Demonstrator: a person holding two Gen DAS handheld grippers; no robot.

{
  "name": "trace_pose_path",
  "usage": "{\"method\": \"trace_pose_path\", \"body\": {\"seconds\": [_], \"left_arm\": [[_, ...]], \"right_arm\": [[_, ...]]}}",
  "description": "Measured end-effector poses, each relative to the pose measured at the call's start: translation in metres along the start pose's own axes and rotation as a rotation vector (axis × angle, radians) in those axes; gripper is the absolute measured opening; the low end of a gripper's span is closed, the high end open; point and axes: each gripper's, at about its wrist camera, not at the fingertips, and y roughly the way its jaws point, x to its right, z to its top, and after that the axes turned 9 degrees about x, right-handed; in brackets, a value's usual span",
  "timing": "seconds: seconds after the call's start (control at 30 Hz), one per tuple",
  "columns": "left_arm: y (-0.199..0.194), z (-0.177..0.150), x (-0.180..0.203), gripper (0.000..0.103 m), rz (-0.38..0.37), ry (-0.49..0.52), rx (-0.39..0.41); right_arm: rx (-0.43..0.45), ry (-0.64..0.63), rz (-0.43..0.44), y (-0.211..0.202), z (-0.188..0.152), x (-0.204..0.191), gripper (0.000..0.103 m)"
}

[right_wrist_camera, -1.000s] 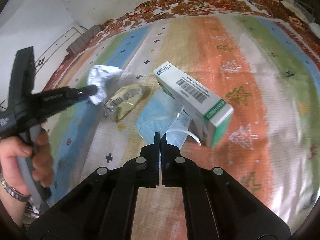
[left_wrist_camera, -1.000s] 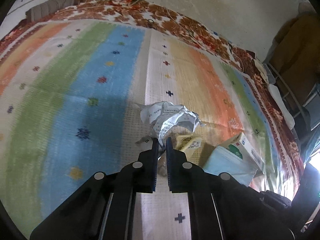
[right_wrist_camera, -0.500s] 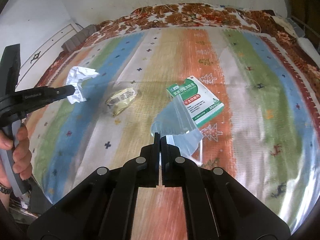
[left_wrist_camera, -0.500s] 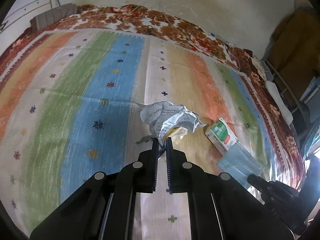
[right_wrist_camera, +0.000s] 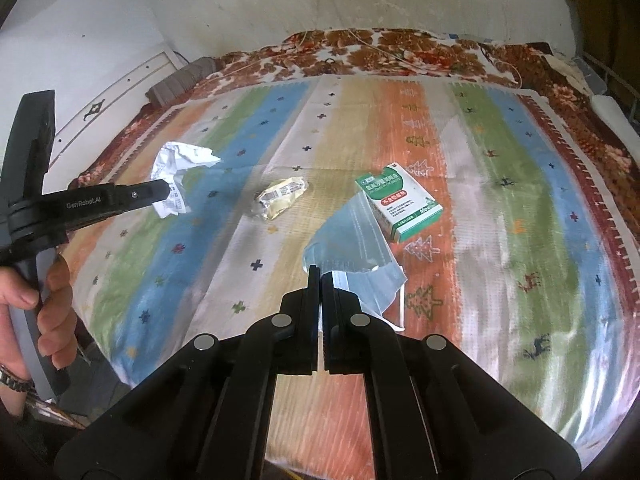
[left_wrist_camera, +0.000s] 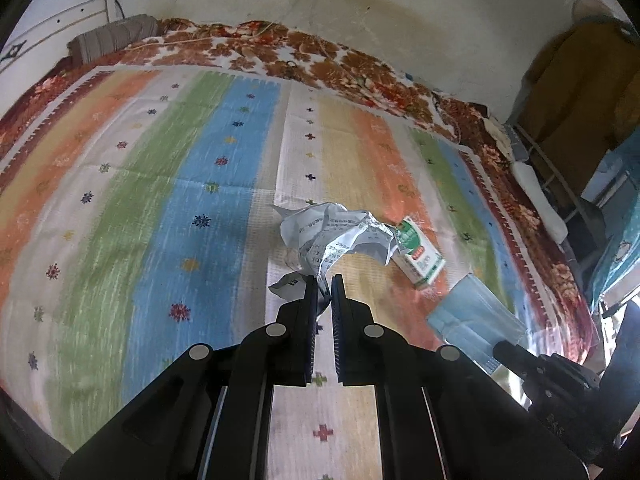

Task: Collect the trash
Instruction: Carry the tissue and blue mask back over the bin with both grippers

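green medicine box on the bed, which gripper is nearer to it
Right. The right gripper, shut on the blue face mask, hangs just in front of the green medicine box. The left gripper, shut on the crumpled paper, is far off to the left, beyond the yellow wrapper.

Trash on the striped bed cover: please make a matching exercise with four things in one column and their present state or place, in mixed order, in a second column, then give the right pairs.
Things:
1. crumpled paper
2. blue face mask
3. green and white box
4. yellow wrapper

States:
A. lies on the bed cover, held by no gripper, nearest the mask
B. pinched in the right gripper
C. lies on the cover between the paper and the box
D. pinched in the left gripper

Pairs: 1-D, 2-B, 3-A, 4-C
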Motion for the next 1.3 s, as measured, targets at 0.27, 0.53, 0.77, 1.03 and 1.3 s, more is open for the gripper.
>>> {"method": "trace_pose_path", "body": {"seconds": [0.27, 0.53, 0.77, 1.03, 1.3], "left_arm": [[-0.026, -0.008, 0.006, 0.006, -0.035, -0.013, 0.011], [-0.052, -0.023, 0.019, 0.006, -0.073, 0.006, 0.009], [-0.093, -0.041, 0.037, 0.006, -0.13, 0.068, 0.042], [-0.125, -0.062, 0.049, 0.006, -0.191, 0.072, 0.044], [-0.151, -0.086, 0.057, 0.006, -0.267, 0.068, 0.031]], "right_arm": [[0.021, -0.011, 0.009, -0.03, -0.008, -0.008, 0.0], [0.048, -0.018, 0.017, -0.063, -0.017, -0.017, 0.0], [0.064, -0.005, 0.054, -0.095, -0.027, -0.023, 0.0], [0.092, -0.002, 0.069, -0.13, -0.041, -0.029, 0.0], [0.121, -0.027, 0.087, -0.159, -0.06, -0.044, 0.0]]}}
